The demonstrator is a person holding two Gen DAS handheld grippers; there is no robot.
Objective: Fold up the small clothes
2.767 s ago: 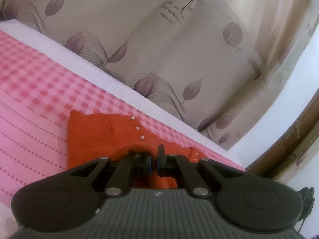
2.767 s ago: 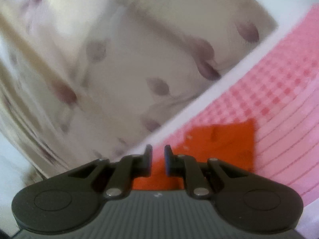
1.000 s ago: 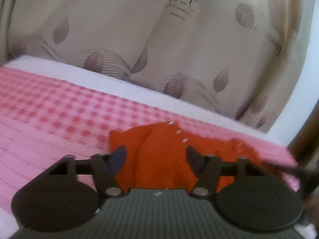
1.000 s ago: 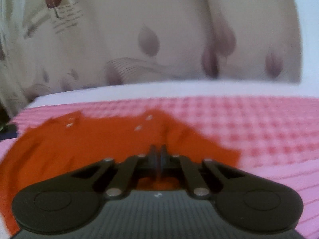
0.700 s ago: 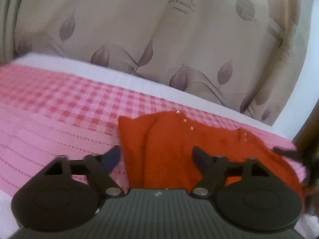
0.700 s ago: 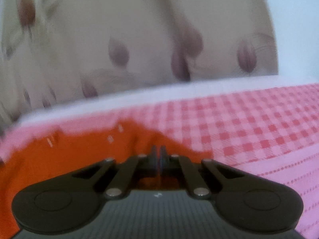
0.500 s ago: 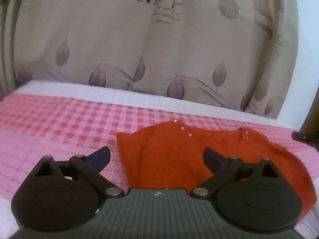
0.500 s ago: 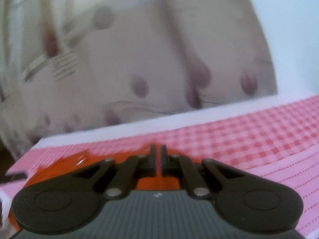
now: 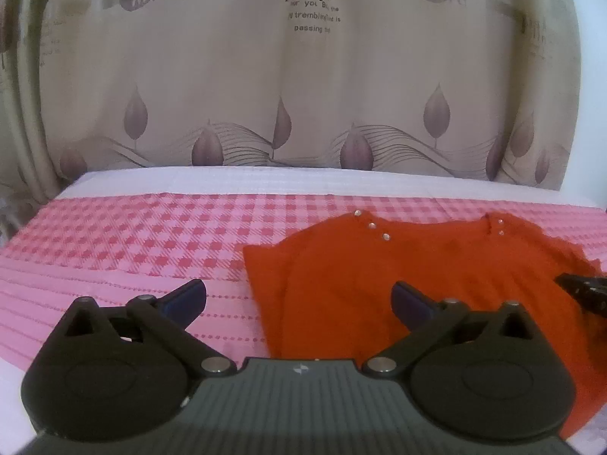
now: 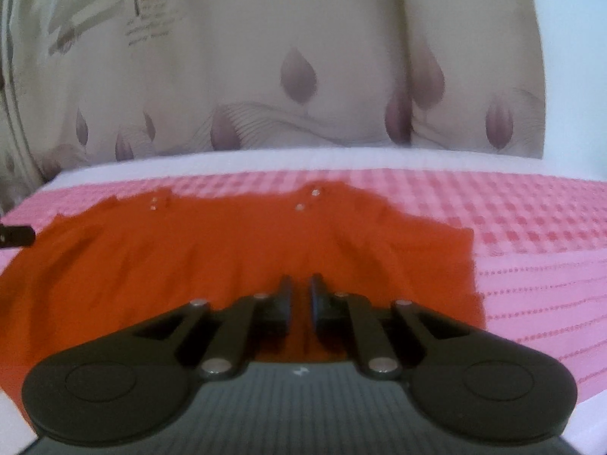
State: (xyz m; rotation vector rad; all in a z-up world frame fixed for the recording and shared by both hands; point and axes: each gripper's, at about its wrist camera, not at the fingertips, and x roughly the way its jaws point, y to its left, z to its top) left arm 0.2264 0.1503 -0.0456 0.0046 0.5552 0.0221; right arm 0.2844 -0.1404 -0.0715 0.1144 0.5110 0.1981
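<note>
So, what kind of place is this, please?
Probably a bedroom at home: an orange garment lies on a pink checked bedsheet, with a beige leaf-print curtain hanging right behind it.

Orange garment [image 9: 436, 276], small silver studs near neckline, lies spread flat on pink checked bedcover [image 9: 132, 235], slightly wrinkled.

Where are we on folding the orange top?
Spread out: the orange top lies flat on the pink bedspread, studs showing, no fold visible. Nothing in hand: left claw wide open; right claw slightly open above the cloth, not pinching. All folding remains.
</note>
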